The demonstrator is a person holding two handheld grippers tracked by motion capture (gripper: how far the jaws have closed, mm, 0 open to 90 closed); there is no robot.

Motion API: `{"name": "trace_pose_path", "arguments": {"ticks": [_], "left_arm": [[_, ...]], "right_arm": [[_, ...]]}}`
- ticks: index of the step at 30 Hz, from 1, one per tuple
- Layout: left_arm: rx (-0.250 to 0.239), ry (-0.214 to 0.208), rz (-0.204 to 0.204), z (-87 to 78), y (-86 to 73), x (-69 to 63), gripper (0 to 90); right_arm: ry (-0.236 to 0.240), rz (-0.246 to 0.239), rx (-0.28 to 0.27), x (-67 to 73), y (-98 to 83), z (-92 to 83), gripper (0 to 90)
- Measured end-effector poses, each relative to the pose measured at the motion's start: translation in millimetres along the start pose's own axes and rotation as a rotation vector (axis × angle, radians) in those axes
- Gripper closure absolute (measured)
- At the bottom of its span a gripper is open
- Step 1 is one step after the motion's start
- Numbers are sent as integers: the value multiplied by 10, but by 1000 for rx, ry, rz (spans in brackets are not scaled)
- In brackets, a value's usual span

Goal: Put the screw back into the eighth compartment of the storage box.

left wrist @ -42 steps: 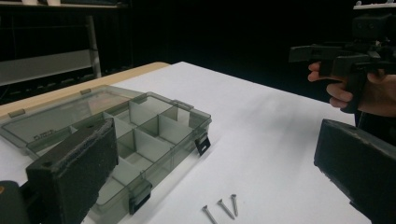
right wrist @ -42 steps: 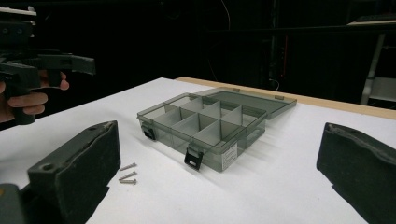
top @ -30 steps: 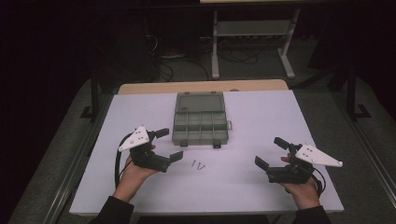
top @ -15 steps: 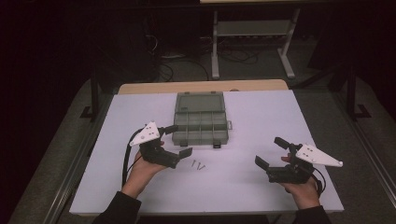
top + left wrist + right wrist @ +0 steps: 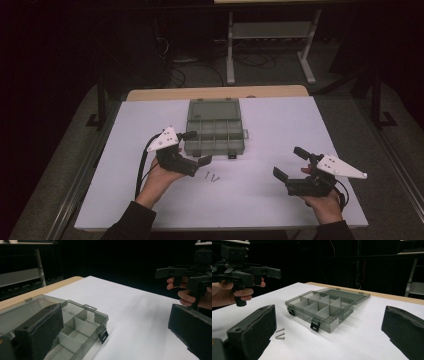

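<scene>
Screws (image 5: 211, 176) on bench (image 5: 280, 125) beside open compartment box (image 5: 214, 129): small, light, stiff, slippery; grip mid-shank. My left tongs (image 5: 196, 148) and right tongs (image 5: 290, 162) wide, empty.

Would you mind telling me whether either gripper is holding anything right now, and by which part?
Nothing is held: the left gripper and right gripper are both open, and the screws lie untouched on the table.

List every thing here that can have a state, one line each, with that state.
Compartment box: lid open and laid flat behind it, compartments look empty, front latches undone.
Screws: lying loose on the table in front of the box, outside it.
Left hand-held gripper: open, holding nothing, raised beside the box's front left corner.
Right hand-held gripper: open, holding nothing, apart from the box and screws.
</scene>
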State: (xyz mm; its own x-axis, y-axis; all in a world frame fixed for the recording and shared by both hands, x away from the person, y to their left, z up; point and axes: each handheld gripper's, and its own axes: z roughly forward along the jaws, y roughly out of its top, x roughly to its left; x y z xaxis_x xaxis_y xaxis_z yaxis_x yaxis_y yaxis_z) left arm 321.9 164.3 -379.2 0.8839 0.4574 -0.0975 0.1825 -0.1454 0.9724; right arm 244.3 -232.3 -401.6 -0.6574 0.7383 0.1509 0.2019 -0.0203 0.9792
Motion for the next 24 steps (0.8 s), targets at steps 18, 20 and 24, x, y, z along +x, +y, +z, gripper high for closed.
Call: {"name": "trace_pose_path", "arguments": {"ticks": [18, 20, 24], "left_arm": [[85, -8, 8, 298, 69, 15, 0], [110, 0, -7, 308, 55, 22, 11], [168, 18, -27, 323, 28, 35, 39]], "right_arm": [[0, 2, -1, -9, -3, 5, 0], [1, 2, 0, -8, -3, 6, 0], [3, -1, 4, -8, -5, 13, 0]]}}
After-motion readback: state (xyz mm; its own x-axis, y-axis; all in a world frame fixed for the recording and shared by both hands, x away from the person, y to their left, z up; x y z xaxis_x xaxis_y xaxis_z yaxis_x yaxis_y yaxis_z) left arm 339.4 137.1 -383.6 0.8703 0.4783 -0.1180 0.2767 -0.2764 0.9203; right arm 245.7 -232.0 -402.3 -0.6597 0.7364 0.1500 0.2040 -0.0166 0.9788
